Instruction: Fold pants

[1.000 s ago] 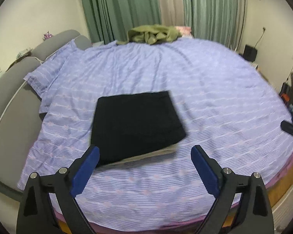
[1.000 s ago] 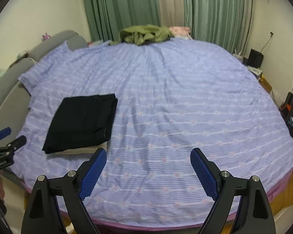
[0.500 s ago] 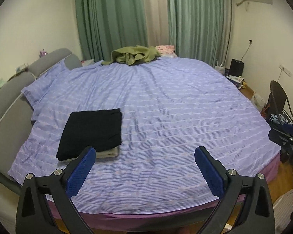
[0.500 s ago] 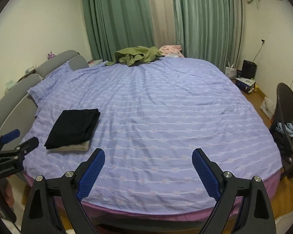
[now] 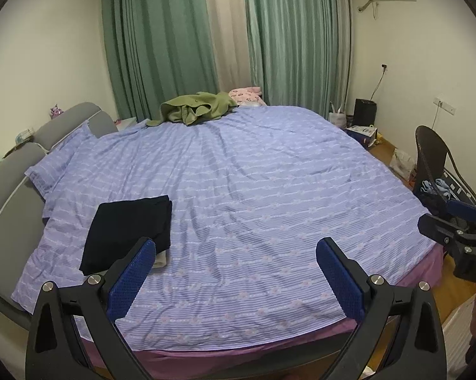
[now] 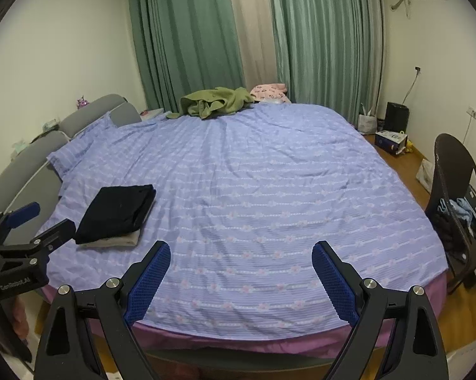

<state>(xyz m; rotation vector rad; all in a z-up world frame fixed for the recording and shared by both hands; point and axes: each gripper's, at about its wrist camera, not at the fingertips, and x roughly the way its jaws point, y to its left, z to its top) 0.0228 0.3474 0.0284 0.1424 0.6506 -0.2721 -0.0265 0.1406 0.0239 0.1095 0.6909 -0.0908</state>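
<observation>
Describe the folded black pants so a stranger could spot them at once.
Start at the big bed under the lilac striped cover, then go to its near corner by the grey headboard. There lie the folded black pants, a flat dark rectangle stacked on a folded beige garment. Nothing else on the bed is black or neatly folded; the olive green clothes at the far edge are crumpled.

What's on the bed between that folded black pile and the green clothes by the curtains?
Only bare lilac bedspread between the black pants and green garment, seen in both views.

Matt black cloth pants (image 6: 116, 212), striped cloth bedsheet (image 6: 269, 209), pleated cloth curtains (image 6: 187, 38)
</observation>
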